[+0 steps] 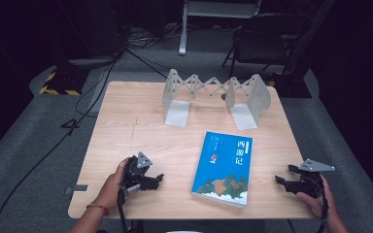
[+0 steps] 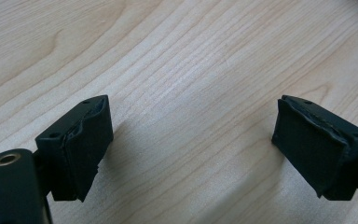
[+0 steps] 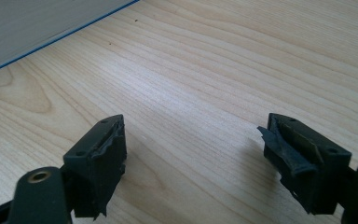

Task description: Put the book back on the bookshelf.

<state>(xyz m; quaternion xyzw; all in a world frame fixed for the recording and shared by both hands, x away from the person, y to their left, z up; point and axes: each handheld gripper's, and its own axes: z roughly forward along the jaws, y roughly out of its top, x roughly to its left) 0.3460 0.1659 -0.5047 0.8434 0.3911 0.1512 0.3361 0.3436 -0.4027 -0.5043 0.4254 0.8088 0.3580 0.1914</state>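
Note:
A blue book [image 1: 223, 169] with white lettering on its cover lies flat on the wooden table [image 1: 136, 121], near the front edge. My left gripper [image 1: 158, 179] rests low on the table to the book's left, jaws wide apart, pointing toward it. In the left gripper view its jaws [image 2: 191, 144] stand open over bare wood. My right gripper [image 1: 279, 180] sits to the book's right, also open, aimed at the book. In the right gripper view its jaws [image 3: 191, 158] frame bare wood, and the book's pale page edge [image 3: 32, 28] crosses the top left corner.
A grey metal expandable bookend rack [image 1: 216, 97] stands at the back of the table, with two upright plates. Beyond the table are a dark chair [image 1: 267, 34], cables on the floor and a white stand [image 1: 184, 29]. The table's front edge runs just below both hands.

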